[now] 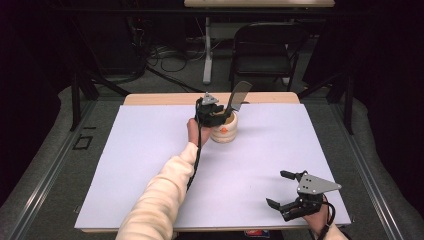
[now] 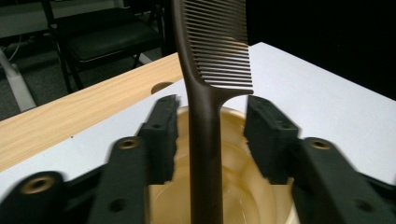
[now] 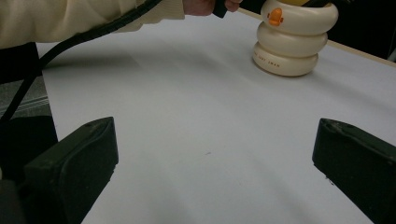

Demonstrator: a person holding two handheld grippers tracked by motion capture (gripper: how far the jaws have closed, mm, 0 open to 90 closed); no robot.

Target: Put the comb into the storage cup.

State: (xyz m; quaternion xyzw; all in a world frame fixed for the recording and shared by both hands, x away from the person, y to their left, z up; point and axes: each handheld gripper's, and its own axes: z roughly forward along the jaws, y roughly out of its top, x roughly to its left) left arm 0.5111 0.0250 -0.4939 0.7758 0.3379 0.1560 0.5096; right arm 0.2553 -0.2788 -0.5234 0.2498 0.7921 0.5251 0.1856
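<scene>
In the high view, the left gripper is at the far side of the table, directly over a cream ribbed cup. A dark comb stands in the cup and leans a little to the right. The cup stands close to the far wooden edge of the table, and a wide bare white surface lies on its left, its right and toward the person. The right gripper hovers near the front right corner with its jaws wide apart and nothing between them.

In the left gripper view, the comb rises from the cup between the two jaws. There is a gap on each side of the handle, so the pads do not press it.

In the right gripper view, the two jaws stand far apart over bare table. The cup is well ahead, near the far edge.
</scene>
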